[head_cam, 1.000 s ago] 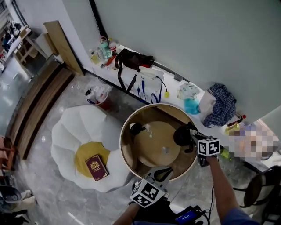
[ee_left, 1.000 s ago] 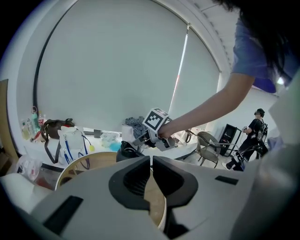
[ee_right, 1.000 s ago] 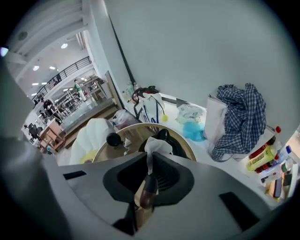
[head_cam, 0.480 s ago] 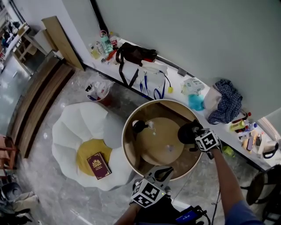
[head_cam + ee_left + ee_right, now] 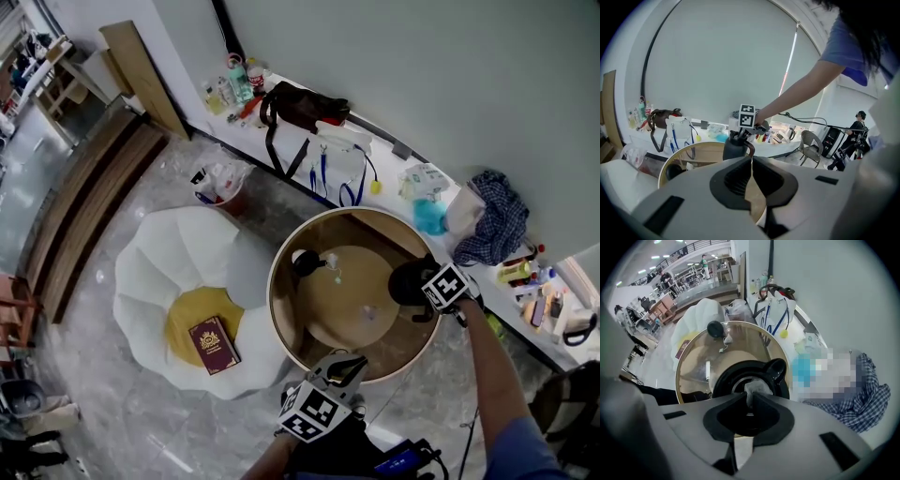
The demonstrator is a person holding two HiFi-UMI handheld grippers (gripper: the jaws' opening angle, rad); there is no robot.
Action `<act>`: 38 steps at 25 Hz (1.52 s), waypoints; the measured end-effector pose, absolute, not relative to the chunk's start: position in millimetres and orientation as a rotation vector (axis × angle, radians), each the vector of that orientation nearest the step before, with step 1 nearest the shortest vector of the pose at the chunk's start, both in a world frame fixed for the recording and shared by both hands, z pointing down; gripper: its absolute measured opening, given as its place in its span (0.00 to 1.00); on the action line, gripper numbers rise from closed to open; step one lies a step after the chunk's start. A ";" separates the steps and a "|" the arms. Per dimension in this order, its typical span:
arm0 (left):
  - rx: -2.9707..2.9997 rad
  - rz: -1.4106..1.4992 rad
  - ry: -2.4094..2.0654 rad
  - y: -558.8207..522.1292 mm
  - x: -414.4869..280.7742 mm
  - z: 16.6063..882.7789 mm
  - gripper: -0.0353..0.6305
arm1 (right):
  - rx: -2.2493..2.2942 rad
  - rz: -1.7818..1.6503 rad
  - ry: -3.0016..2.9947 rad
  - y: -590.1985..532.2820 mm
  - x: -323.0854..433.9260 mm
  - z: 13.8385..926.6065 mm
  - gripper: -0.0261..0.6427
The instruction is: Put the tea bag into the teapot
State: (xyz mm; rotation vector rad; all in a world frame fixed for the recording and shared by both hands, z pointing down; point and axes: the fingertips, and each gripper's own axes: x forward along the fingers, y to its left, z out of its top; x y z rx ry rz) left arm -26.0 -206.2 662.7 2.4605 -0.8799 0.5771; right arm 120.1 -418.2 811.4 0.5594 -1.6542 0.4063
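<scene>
Over the open mouth of the teapot (image 5: pixel 723 379), the right gripper (image 5: pixel 749 397) has its fingers drawn narrow on the tea bag (image 5: pixel 753 388). They pinch a pale crumpled corner, and the rest of the bag shows against the dark opening. I cannot tell how high the bag hangs above the rim, and that is where the main risk lies. If it is let go too high or slightly off centre, it could catch on the rim or slide down the outside onto the tabletop (image 5: pixel 323 300). So thin a pinch may also leave the paper clinging to one pad when the fingers part, which would drag the bag sideways. The teapot stands unsupported near the far right edge of the round tabletop. The left gripper (image 5: pixel 751 161) is at the near edge, well apart from it, with its fingers closed together and nothing between them. A downward nudge from the right gripper against the rim or spout could therefore shift or tip the pot, since nothing steadies it. What looks like the lid (image 5: pixel 305 262) lies off to the left, clear of the drop.
</scene>
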 end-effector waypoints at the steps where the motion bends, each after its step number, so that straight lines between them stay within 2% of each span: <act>1: 2.459 0.576 -0.880 -206.1 -26.1 663.4 0.08 | 0.551 0.414 -1.657 -418.0 119.7 811.4 0.10; 9: 2.451 0.538 -0.911 -211.5 -27.0 663.4 0.08 | 0.637 0.644 -1.801 -406.8 122.9 794.2 0.13; 12: 2.454 0.510 -0.922 -220.6 -24.0 657.7 0.08 | 0.660 0.684 -1.821 -403.2 127.7 786.1 0.24; 13: 2.457 0.501 -0.925 -223.5 -22.4 655.6 0.08 | 0.665 0.681 -1.820 -403.0 130.0 783.7 0.24; 19: 2.466 0.487 -0.935 -227.4 -17.5 647.5 0.08 | 0.769 0.675 -1.900 -400.3 126.6 760.4 0.24; 22: 2.470 0.488 -0.930 -227.3 -14.0 640.3 0.08 | 0.815 0.672 -1.981 -393.3 122.3 741.5 0.20; 38: 2.538 0.492 -0.929 -207.4 9.7 579.7 0.08 | 1.134 0.669 -2.299 -291.8 105.9 588.7 0.13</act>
